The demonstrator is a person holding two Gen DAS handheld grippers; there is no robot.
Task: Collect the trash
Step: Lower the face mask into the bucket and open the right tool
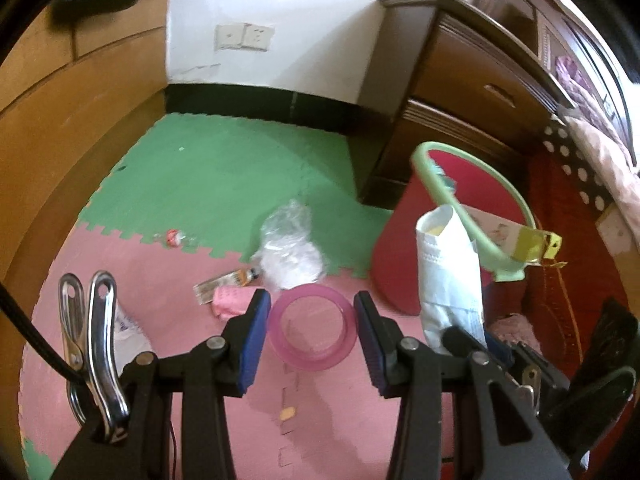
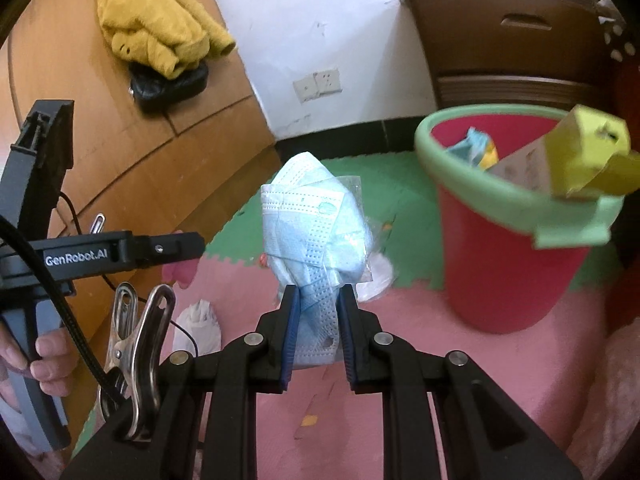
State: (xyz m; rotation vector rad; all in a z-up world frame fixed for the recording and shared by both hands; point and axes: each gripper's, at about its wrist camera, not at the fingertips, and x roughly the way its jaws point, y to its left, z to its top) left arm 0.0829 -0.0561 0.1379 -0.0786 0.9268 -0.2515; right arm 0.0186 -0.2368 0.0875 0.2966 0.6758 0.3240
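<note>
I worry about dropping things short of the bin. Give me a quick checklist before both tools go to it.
1. Right tool shut on the face mask: ok.
2. Left tool gripping the pink ring: ok.
3. Bin upright: ok.
4. Room in the bin: cannot tell; a yellow box sticks out over the rim.
5. Mask above the bin's opening: not ok, it is to the left of the bin.

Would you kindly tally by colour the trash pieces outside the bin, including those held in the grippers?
Pink: 2, ring and wad
Light blue: 1, mask
Clear or white: 2, plastic bag and crumpled bag
Red-and-white: 1, wrapper
Tan: 1, tube
Total: 7
</note>
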